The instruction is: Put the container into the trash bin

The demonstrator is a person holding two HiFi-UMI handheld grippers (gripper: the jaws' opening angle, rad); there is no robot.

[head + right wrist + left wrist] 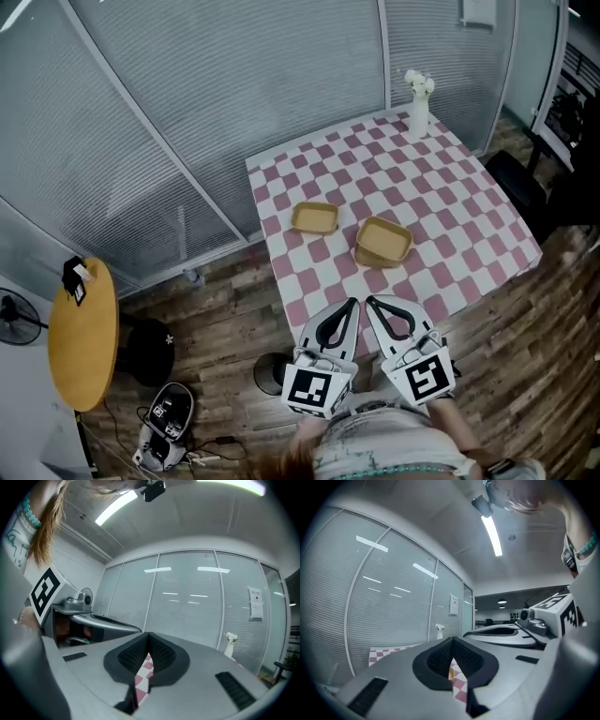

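Seemingly light and thin-walled, the tan container (382, 242) sits open on the checked bench (450, 206), with a smaller tray (314, 217) at its ten o'clock. Its raised rim looks the best place to pinch, gently, since it may flex. The left gripper (351, 304) and right gripper (371, 302) hang at its six o'clock, jaws pressed together on nothing.

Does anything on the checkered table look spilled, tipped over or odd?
Nothing stands out. The left container and the right container sit flat on the checkered table, and the white vase stands upright at its far corner.
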